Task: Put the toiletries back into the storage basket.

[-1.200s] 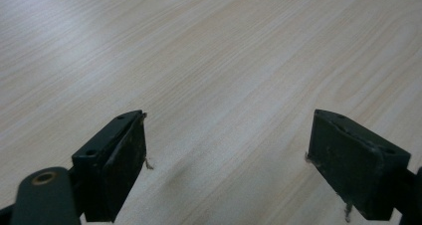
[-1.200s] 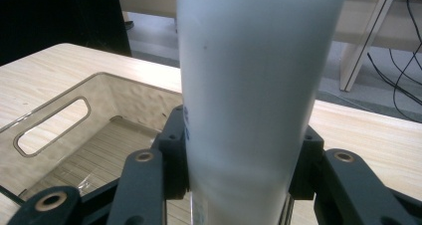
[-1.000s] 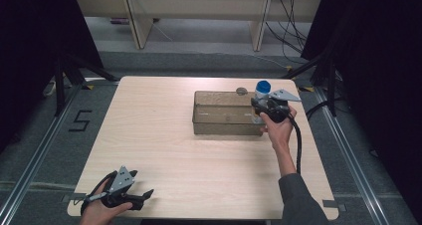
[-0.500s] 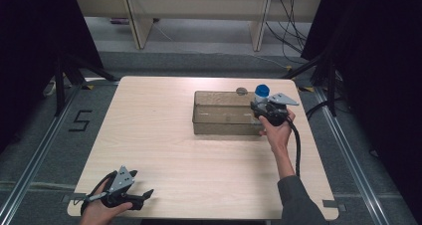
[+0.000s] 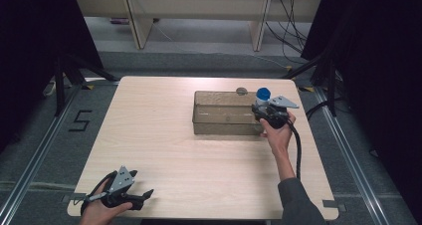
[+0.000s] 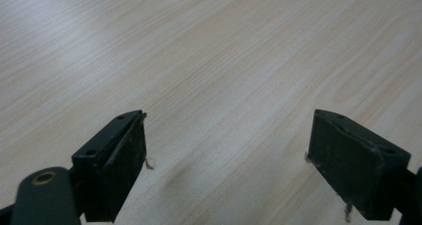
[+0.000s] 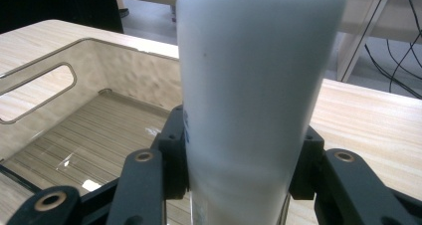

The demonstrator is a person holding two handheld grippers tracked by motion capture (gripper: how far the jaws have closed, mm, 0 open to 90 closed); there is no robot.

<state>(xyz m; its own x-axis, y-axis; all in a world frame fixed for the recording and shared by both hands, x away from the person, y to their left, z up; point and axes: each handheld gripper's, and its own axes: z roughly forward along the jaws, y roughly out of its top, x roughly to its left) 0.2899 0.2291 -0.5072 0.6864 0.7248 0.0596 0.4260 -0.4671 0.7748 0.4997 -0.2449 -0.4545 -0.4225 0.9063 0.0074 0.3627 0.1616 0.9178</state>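
A white bottle with a blue cap (image 5: 262, 94) stands upright in my right gripper (image 5: 261, 108), which is shut on its body at the right end of a clear plastic bin (image 5: 224, 116). In the right gripper view the bottle (image 7: 259, 85) rises between the two black jaws of that gripper (image 7: 245, 153), with the bin's bare inside (image 7: 94, 130) to its left. My left gripper (image 5: 144, 197) rests at the table's front left corner. It is open (image 6: 226, 155), with nothing but bare wood between its fingers.
A small round brownish object (image 5: 241, 91) lies on the light wooden table (image 5: 149, 130) just behind the bin. The bin has a handle slot (image 7: 37, 90) in its wall. Dark floor, metal rails and shelf legs surround the table.
My right gripper and the bottle have shifted slightly nearer and lower beside the bin's right end. The left gripper has not moved.
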